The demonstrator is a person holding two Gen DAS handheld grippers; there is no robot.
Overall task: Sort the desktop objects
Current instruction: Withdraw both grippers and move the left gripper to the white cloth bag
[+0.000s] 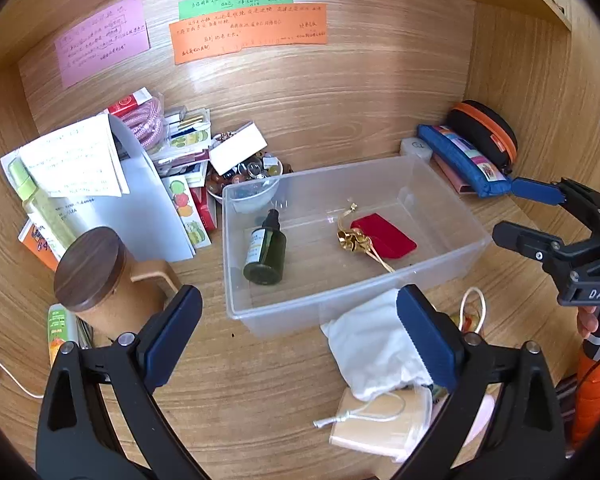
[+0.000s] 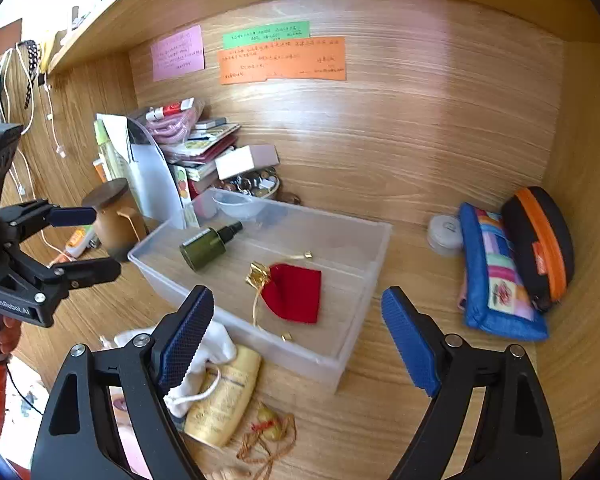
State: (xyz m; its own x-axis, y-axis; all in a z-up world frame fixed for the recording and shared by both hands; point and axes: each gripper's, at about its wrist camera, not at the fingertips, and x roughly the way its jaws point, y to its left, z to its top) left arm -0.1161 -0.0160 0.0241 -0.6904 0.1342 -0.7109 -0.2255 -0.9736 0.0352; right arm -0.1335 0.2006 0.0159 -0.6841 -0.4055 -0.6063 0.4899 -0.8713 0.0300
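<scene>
Both grippers, left gripper (image 1: 300, 344) and right gripper (image 2: 298, 340), hanging wide open and empty above the desk, presumably between picks, with green bottle (image 1: 265, 250) and red pouch (image 1: 384, 236) already parked in clear bin (image 1: 440, 268), white bag (image 1: 370, 346) waiting just outside.
</scene>
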